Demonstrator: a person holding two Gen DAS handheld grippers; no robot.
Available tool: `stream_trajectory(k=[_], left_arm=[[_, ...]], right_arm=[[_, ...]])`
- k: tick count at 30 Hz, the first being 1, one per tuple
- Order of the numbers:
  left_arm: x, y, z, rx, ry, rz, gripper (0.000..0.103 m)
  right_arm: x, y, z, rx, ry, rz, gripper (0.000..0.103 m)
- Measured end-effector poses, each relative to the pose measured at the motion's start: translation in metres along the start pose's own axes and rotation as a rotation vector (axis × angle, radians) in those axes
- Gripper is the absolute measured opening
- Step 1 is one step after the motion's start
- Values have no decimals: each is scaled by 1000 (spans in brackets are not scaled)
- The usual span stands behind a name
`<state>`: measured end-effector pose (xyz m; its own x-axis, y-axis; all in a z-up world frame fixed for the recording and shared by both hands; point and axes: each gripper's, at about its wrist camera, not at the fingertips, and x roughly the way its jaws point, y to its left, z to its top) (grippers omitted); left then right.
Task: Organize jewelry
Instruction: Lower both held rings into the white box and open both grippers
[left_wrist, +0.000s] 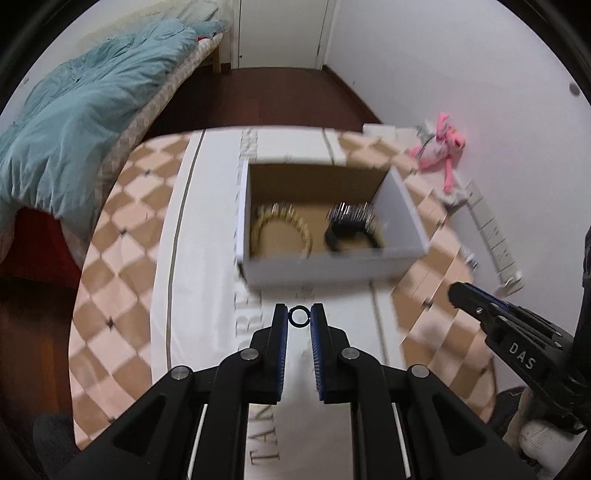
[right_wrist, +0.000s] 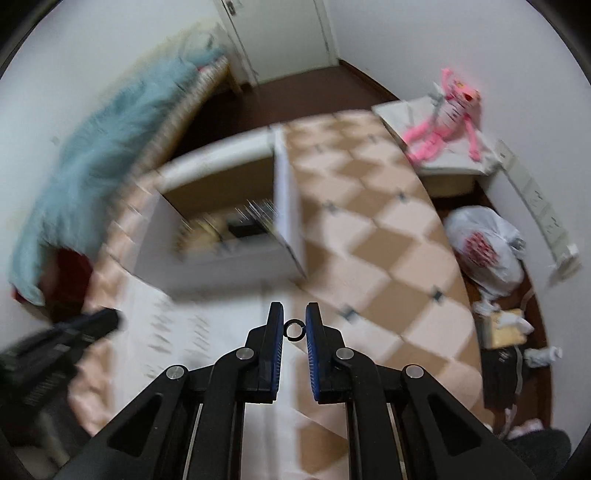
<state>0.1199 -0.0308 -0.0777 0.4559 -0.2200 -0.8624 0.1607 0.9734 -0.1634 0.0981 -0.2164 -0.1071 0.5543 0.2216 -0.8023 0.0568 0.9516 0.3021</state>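
Note:
An open white cardboard box stands on a checkered tablecloth; it also shows blurred in the right wrist view. Inside lie a gold studded bracelet and a black studded bracelet. My left gripper is shut on a small black ring, held just in front of the box. My right gripper is shut on another small black ring, held above the table to the right of the box. The right gripper also shows at the right of the left wrist view.
A white cloth with lettering lies under the box. A pink plush toy lies on a white box at the far right. A bed with a teal blanket is to the left. A white plastic bag sits on the floor at right.

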Motion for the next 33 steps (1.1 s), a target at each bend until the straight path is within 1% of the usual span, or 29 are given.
stream_trajectory(k=[2,3,6,7,8,10,11,14,16,17,18,19,20,21,22,24,26,27,28,29,30,31,32,33], left_arm=[[0,1,22,-5,1,-25,10],[4,2,35,-7,14,-41,10],[18,6,64,-4,40,-49,10],[26,7,73,3,61,-49,10],[31,9,80,-5,71,-54,10],[43,11,95,0,97,-52,10],[50,12,102,-1,116,-45,10],[63,12,116,-4,142,-12,11],[71,12,123,-7,178,15,14],[73,12,126,-9,185,23,15],[73,12,128,-3,182,34,21],[72,11,129,7,171,45,30],[70,11,130,13,160,65,35],[67,12,132,17,147,78,50],[65,13,133,17,137,84,62],[58,16,133,5,107,105,68],[53,19,132,2,97,121,70],[51,21,130,-2,90,132,76],[49,22,130,-3,85,139,85],[48,23,127,-2,80,149,89],[46,25,122,-6,74,161,94],[46,25,119,-7,73,166,96],[45,26,113,-6,74,178,97],[45,27,108,-7,74,188,98]], right_arm=[[1,8,28,5,9,63,13],[5,11,38,2,19,79,13],[25,15,72,-22,54,75,13],[31,15,80,-24,68,75,13],[42,17,90,-37,102,76,13],[57,20,105,-60,130,52,13],[66,23,112,-85,164,43,13],[85,27,124,-120,230,4,14],[92,25,130,-128,251,-24,14],[94,24,133,-128,257,-30,16],[94,23,133,-127,259,-33,19],[93,21,135,-125,260,-37,27],[91,20,137,-127,257,-41,32],[88,18,137,-127,252,-42,32],[86,17,138,-125,250,-45,32],[81,14,138,-126,240,-63,32],[76,13,136,-129,231,-89,34],[72,12,135,-127,228,-98,37],[69,13,133,-130,224,-110,49],[67,15,130,-136,220,-127,68],[65,16,127,-151,214,-152,77],[63,18,122,-166,212,-182,88],[62,20,118,-175,214,-204,92],[62,21,113,-182,216,-224,92]])
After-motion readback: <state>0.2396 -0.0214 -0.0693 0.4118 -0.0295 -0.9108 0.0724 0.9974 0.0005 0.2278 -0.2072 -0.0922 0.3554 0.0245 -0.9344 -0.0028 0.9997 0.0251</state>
